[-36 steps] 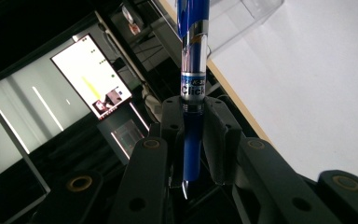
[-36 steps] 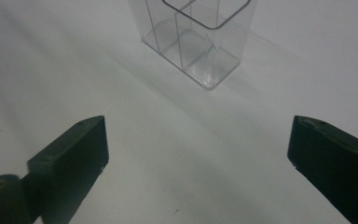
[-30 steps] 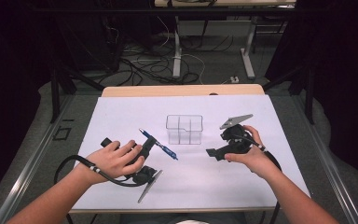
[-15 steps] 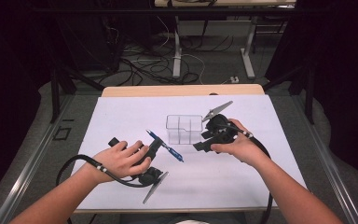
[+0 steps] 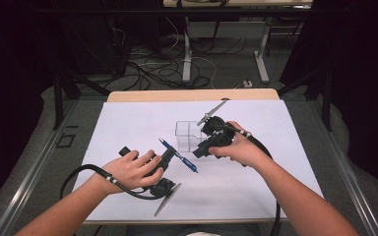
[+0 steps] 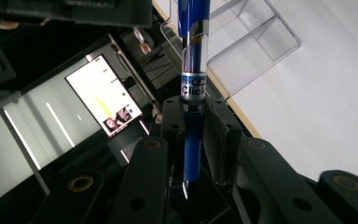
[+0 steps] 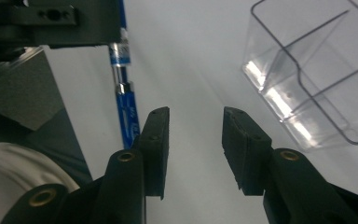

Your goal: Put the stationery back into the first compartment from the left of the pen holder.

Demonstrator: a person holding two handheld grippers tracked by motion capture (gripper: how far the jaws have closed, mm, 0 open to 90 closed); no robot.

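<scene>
Blue pen (image 5: 179, 156) in left gripper (image 5: 166, 158), tip toward right gripper (image 5: 200, 152)

place: lab or test room | signs: white-covered table (image 5: 128, 123) | loose floor cables (image 5: 147, 73) | metal desk legs (image 5: 187, 59) | dark curtains (image 5: 10, 73)
</scene>
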